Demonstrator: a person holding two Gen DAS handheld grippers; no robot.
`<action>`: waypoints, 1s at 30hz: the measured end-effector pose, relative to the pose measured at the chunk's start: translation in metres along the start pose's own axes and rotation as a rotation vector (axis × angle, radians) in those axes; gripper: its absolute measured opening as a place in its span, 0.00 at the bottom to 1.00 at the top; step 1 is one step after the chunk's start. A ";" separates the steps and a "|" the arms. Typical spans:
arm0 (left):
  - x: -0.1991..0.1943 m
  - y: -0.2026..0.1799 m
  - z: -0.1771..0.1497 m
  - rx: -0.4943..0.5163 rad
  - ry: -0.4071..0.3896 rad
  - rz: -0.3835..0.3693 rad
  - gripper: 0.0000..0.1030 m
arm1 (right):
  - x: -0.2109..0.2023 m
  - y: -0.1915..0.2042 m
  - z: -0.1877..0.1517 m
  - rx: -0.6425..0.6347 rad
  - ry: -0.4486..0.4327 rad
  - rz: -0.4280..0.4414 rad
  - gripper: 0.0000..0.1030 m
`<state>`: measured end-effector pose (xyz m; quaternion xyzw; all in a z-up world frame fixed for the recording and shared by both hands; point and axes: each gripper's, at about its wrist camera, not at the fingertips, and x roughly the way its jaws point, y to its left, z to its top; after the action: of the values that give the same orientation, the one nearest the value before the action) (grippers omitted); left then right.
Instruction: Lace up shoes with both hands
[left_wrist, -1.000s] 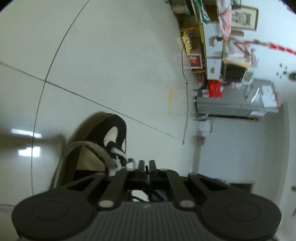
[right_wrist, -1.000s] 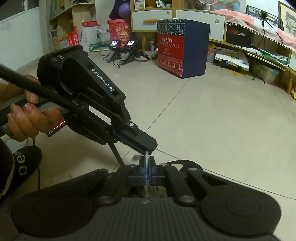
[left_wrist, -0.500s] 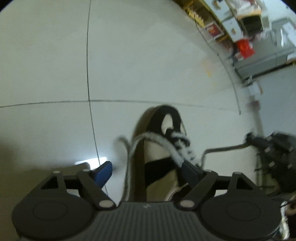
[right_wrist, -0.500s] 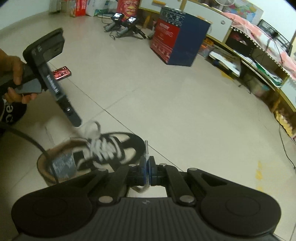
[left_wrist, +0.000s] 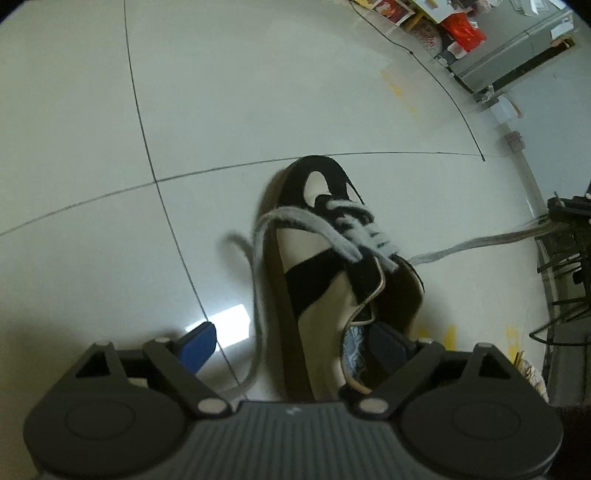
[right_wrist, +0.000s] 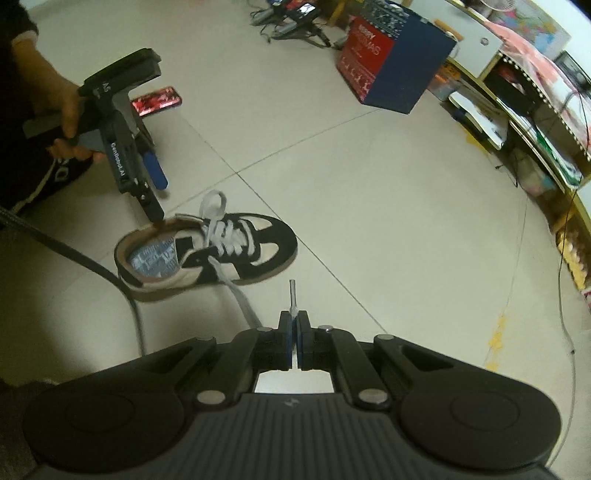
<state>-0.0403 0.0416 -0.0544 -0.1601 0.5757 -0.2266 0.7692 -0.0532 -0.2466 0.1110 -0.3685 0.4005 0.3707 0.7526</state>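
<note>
Currently, your shoe (right_wrist: 207, 254) lies on the floor tiles (right_wrist: 369, 184), toe pointing right in the right wrist view. Your left gripper (left_wrist: 291, 341) is opening, empty, astride the heel. Your right gripper (right_wrist: 293, 325) pinches the lace tip (right_wrist: 291, 295).

Lighting: dim, even indoor light; white glare patch on floor (left_wrist: 229, 321) in left view; soft shadows at lower left; lace (left_wrist: 258, 258) motion-blurred; strong fisheye bending, dark corners.
</note>
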 end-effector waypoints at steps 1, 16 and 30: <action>0.000 -0.001 0.000 -0.002 0.001 -0.006 0.89 | -0.003 -0.001 0.001 -0.015 0.008 -0.003 0.03; -0.008 -0.024 -0.005 0.186 -0.019 0.066 0.88 | -0.005 -0.001 0.025 -0.200 0.123 -0.001 0.03; -0.012 -0.034 -0.003 0.253 -0.050 0.052 0.60 | 0.016 0.008 0.022 -0.166 0.110 0.027 0.03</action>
<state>-0.0517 0.0189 -0.0285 -0.0521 0.5271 -0.2734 0.8029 -0.0468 -0.2200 0.1035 -0.4441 0.4141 0.3919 0.6911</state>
